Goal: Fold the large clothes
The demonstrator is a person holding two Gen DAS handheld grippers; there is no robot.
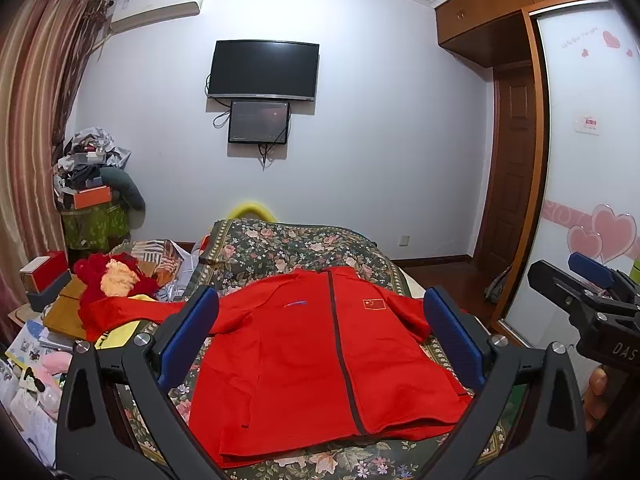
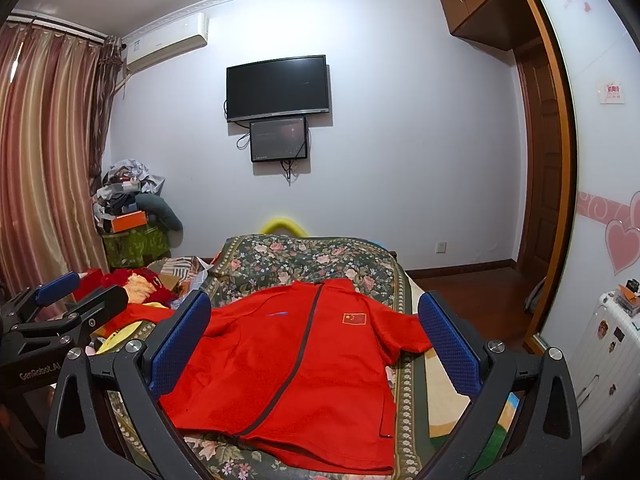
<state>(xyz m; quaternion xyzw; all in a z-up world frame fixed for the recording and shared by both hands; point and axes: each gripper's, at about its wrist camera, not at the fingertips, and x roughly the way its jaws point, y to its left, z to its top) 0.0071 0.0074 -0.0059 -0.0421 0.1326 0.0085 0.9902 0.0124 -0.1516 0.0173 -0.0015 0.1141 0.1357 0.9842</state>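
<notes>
A red zip jacket (image 1: pixel 304 356) with a small flag badge lies spread flat, front up, on the floral bed cover (image 1: pixel 288 244); it also shows in the right wrist view (image 2: pixel 292 364). Its left sleeve stretches off toward the clutter at the left. My left gripper (image 1: pixel 320 344) is open and empty, held above the jacket's near hem. My right gripper (image 2: pixel 316 352) is open and empty, also above the near hem. The right gripper also shows at the right edge of the left wrist view (image 1: pixel 588 292), and the left gripper at the left edge of the right wrist view (image 2: pixel 68 300).
A heap of red and orange cloth (image 1: pixel 112 280), boxes and papers crowd the floor left of the bed. A TV (image 1: pixel 264 70) hangs on the far wall. A wardrobe with heart stickers (image 1: pixel 592 184) stands at the right, with a white suitcase (image 2: pixel 604 364) beside it.
</notes>
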